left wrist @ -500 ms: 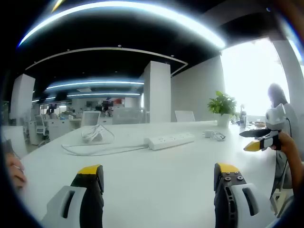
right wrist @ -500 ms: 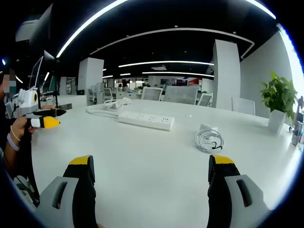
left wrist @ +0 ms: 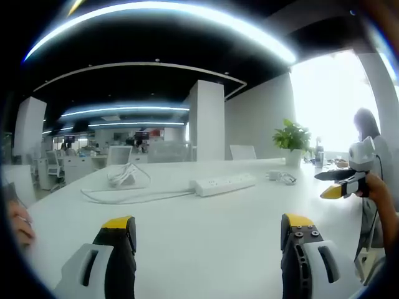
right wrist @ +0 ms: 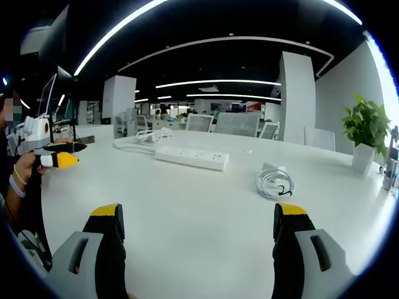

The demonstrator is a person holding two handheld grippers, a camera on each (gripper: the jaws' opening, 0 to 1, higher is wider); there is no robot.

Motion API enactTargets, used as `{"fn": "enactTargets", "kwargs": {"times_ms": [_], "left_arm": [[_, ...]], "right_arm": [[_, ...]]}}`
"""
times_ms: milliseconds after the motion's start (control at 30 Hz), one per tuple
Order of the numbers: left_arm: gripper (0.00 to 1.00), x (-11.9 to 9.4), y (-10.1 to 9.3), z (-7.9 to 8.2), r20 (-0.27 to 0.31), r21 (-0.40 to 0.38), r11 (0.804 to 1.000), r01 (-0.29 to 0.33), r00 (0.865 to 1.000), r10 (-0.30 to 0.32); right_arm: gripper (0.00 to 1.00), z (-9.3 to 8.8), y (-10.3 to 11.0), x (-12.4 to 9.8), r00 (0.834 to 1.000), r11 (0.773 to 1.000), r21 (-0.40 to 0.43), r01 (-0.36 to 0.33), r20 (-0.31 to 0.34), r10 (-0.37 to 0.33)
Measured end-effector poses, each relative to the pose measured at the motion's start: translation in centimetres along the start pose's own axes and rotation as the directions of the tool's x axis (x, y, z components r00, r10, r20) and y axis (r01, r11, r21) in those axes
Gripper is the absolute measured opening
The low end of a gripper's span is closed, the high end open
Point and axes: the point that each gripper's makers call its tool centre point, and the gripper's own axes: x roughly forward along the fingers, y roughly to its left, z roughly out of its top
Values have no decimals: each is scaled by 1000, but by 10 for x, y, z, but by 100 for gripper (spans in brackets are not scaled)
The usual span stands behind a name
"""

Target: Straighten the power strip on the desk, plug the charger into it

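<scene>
On my white desk, a power strip and coiled charger lie apart, no writing legible.
Both grippers, left and right, hover released above it in an open-plan office.

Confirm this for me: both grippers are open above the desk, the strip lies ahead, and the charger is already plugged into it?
Not plugged in. In the right gripper view the charger lies loose on the desk with its cable coiled, apart from the strip. Both the left gripper and the right gripper are open.
</scene>
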Motion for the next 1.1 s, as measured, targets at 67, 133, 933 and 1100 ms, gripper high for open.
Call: {"fn": "enactTargets", "kwargs": {"times_ms": [67,133,933,1100], "left_arm": [[99,0,1,0,0,0,1000,0,1000,0],[99,0,1,-1,-1,-1,1000,0,1000,0],[99,-1,3,-2,-6,-7,1000,2,1000,-2],[99,0,1,-3,-10,-7,1000,7,1000,-7]], "right_arm": [[99,0,0,0,1000,1000,0,0,0,0],[99,0,0,0,1000,1000,0,-1,-1,1],[99,67,-4,-6,996,996,-87,-30,76,37],[99,96,-1,-8,993,990,-131,-45,102,58]]}}
